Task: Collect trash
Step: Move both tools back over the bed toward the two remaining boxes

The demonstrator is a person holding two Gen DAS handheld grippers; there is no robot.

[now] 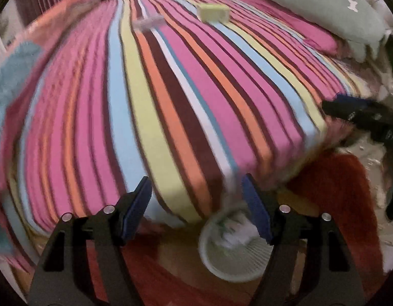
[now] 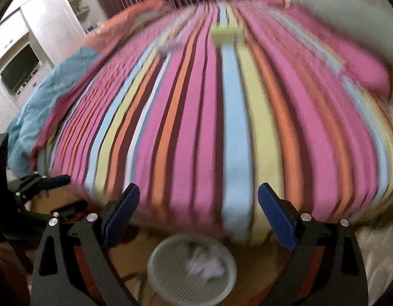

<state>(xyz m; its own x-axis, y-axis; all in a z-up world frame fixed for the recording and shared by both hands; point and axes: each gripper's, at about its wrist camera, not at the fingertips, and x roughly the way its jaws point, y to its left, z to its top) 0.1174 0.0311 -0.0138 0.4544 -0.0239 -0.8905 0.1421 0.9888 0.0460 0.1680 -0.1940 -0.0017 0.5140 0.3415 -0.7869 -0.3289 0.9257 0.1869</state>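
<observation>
Both views are motion-blurred. A pale round bin (image 1: 234, 252) stands on the floor at the foot of the striped bed (image 1: 171, 97), with crumpled white paper inside; it also shows in the right wrist view (image 2: 191, 270). On the bed far off lie a yellow-green box (image 1: 213, 12) and a whitish wrapper (image 1: 148, 23); the box (image 2: 227, 34) and wrapper (image 2: 169, 47) show in the right wrist view too. My left gripper (image 1: 196, 204) is open and empty above the bin. My right gripper (image 2: 199, 211) is open and empty, also over the bin.
A grey-green pillow (image 1: 324, 7) and a pink pillow (image 1: 316, 38) lie at the bed's right. A blue blanket (image 2: 43, 97) hangs at the left. A red rug (image 1: 336, 193) covers the floor. White cabinets with a screen (image 2: 20, 71) stand far left.
</observation>
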